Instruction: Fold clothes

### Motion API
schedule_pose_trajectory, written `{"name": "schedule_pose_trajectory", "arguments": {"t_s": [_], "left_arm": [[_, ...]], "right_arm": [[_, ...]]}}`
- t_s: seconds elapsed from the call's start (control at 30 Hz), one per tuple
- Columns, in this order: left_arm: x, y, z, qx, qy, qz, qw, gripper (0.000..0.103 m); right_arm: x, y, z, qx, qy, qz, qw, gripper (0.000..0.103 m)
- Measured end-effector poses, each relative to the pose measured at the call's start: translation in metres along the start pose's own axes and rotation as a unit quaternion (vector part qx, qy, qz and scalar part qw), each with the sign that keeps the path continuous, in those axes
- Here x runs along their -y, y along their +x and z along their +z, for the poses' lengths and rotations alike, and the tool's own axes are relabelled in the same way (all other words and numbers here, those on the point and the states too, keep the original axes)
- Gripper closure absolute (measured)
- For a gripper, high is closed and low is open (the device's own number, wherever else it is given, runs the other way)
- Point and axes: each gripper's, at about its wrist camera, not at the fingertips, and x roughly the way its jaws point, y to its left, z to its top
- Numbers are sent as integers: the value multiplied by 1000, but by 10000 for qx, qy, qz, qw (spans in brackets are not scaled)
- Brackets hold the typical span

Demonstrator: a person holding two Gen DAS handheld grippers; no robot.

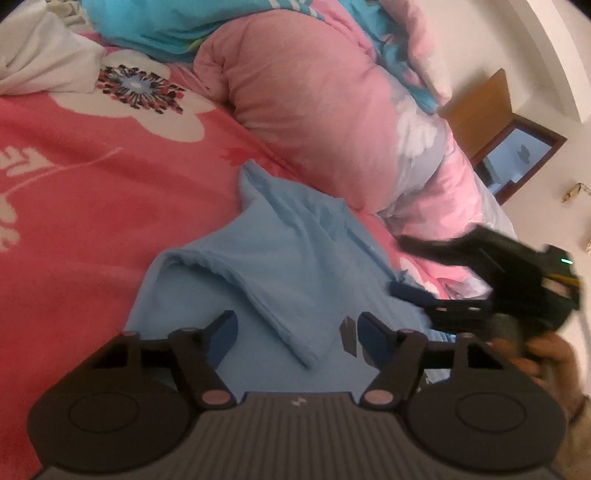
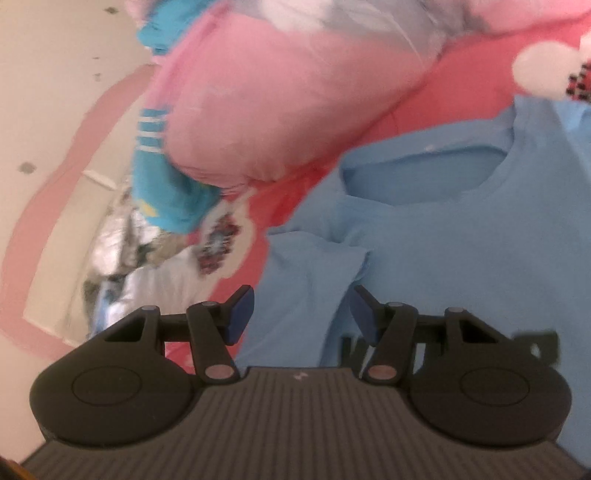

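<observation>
A light blue T-shirt [image 1: 277, 251] lies crumpled on the pink flowered bedsheet [image 1: 92, 184]. My left gripper [image 1: 295, 332] hovers low over its near part, open, with a raised fold of the cloth running between the blue pads [image 1: 225, 332], which do not press on it. At the shirt's right edge is my right gripper [image 1: 410, 269], held by a hand [image 1: 546, 354], blurred. In the right wrist view the shirt [image 2: 443, 240] shows its neckline [image 2: 424, 173] and some black print [image 2: 535, 343]. There my right gripper [image 2: 301, 314] stands open above the sleeve area, gripping nothing.
A bulky rolled pink duvet [image 1: 314, 110] lies just beyond the shirt. Turquoise fabric [image 1: 155, 26] and a white cloth [image 1: 44, 62] sit at the far end of the bed. A wooden bedside piece [image 1: 517, 155] stands by the wall on the right.
</observation>
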Motion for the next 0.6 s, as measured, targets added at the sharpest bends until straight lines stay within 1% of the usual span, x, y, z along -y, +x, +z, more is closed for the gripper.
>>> {"name": "schedule_pose_trajectory", "arguments": {"t_s": [0.07,0.1,0.17,0.23,0.3,0.33,0.37,0.4,0.43,0.47,0.5,0.53,0.57,0.6], "left_arm": [[-1,0,0,1,-1,-26,10000,39],[-1,0,0,1,-1,-39,10000,40],[-1,0,0,-39,22,-71,10000,48],[-1,1,0,-88,32,-76,9999,50],[-1,4,0,-150,41,-53,9999,58],[-1,6,0,-182,45,-42,9998,70],[-1,7,0,-212,49,-30,9998,81],[-2,9,-1,-224,44,-7,9997,86],[-2,10,-1,-236,39,15,9997,93],[-3,12,-1,-248,35,38,9997,94],[-4,13,-2,-259,29,58,9996,95],[-5,12,-1,-236,5,48,9997,98],[-5,12,-1,-220,-11,15,9998,100],[-5,10,0,-190,-27,-37,9998,100]], "right_arm": [[7,21,5,-40,5,-158,9999,46],[10,30,6,-58,27,-203,9998,46],[14,45,9,-116,69,-268,9996,47],[16,57,10,-137,67,-370,9992,48],[15,63,9,-149,1,-442,9989,49],[14,66,8,-150,-44,-483,9987,51],[13,68,8,-140,-85,-518,9985,55],[11,69,8,-129,-132,-561,9983,59],[11,69,9,-132,-176,-588,9980,67],[10,70,9,-136,-218,-612,9978,72],[10,70,10,-150,-244,-612,9977,75],[10,71,10,-164,-272,-611,9976,85],[9,72,10,-177,-323,-605,9975,92],[8,72,10,-170,-358,-598,9974,94]]}}
